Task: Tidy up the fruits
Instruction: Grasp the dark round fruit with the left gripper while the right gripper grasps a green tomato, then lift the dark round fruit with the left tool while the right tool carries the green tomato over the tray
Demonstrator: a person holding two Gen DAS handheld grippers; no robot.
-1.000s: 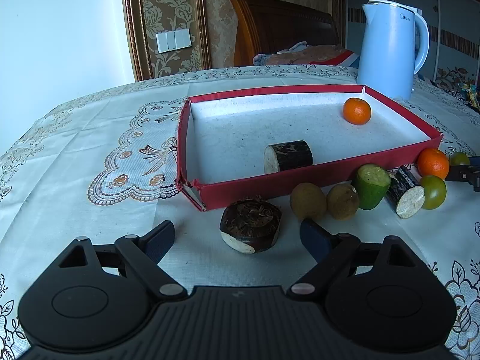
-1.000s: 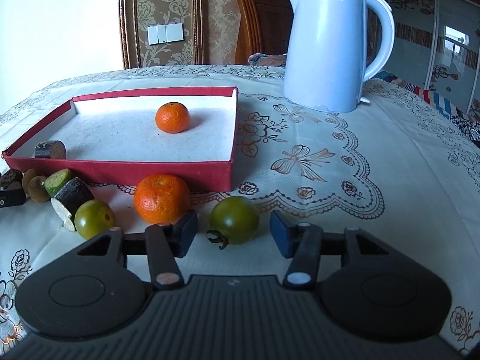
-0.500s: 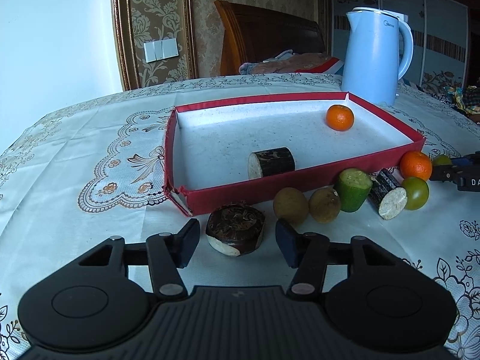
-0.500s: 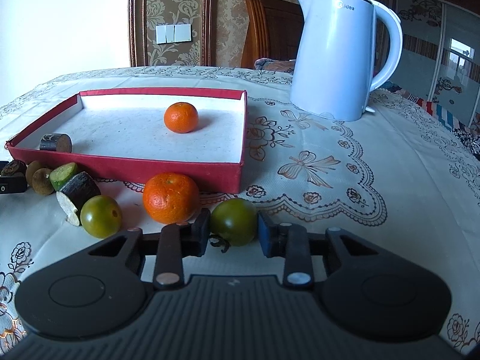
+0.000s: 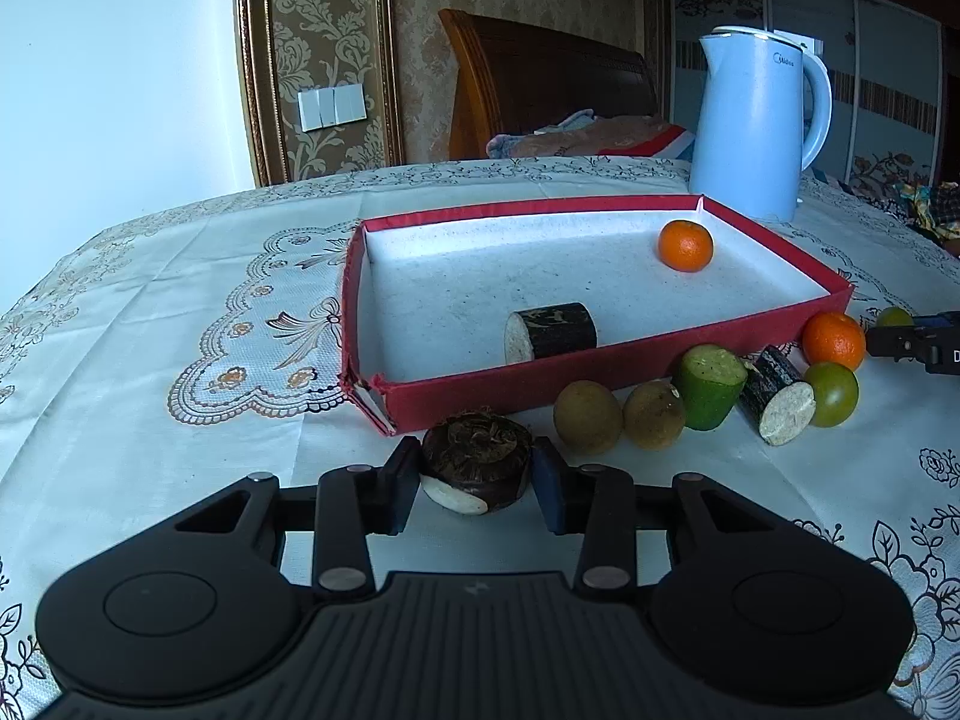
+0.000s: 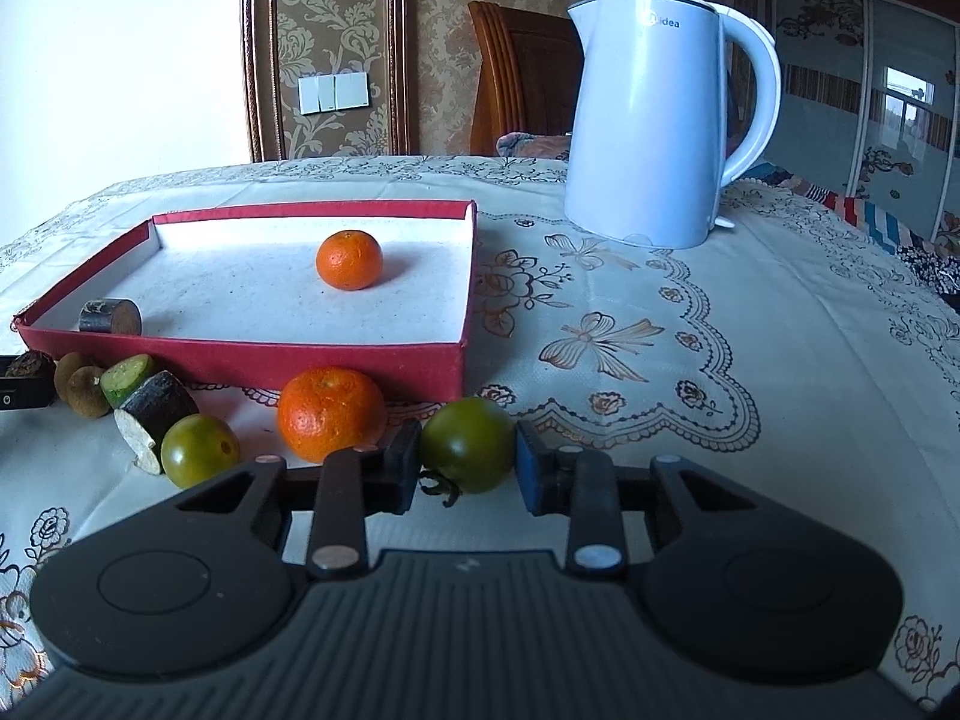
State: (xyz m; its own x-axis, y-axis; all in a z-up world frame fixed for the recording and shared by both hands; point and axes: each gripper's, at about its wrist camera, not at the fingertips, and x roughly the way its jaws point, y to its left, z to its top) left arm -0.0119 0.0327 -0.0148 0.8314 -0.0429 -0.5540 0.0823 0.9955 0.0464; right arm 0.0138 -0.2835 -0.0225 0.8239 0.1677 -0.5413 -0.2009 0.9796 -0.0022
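Patterned tablecloth (image 5: 180, 312), red tray (image 5: 600, 360) mid-table. On the left, the left gripper (image 5: 474, 483) pinches the dark water chestnut (image 5: 477, 462) just in front of the tray's near wall. Loose fruit lines that wall. Over right, the right gripper (image 6: 465, 462) clamps the green tomato (image 6: 468, 443), beside a tangerine (image 6: 330, 414). Risk: that round, smooth tomato could squirt out mid-lift, or nudge the tangerine rolling.

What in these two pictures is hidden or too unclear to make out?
- Left wrist view: the underside of the dark water chestnut sits behind the left gripper body.
- Left wrist view: the right gripper is cut off by the right edge.
- Right wrist view: the left gripper is cut off by the left edge.
- Right wrist view: the green tomato stem side is partly behind the finger pads.
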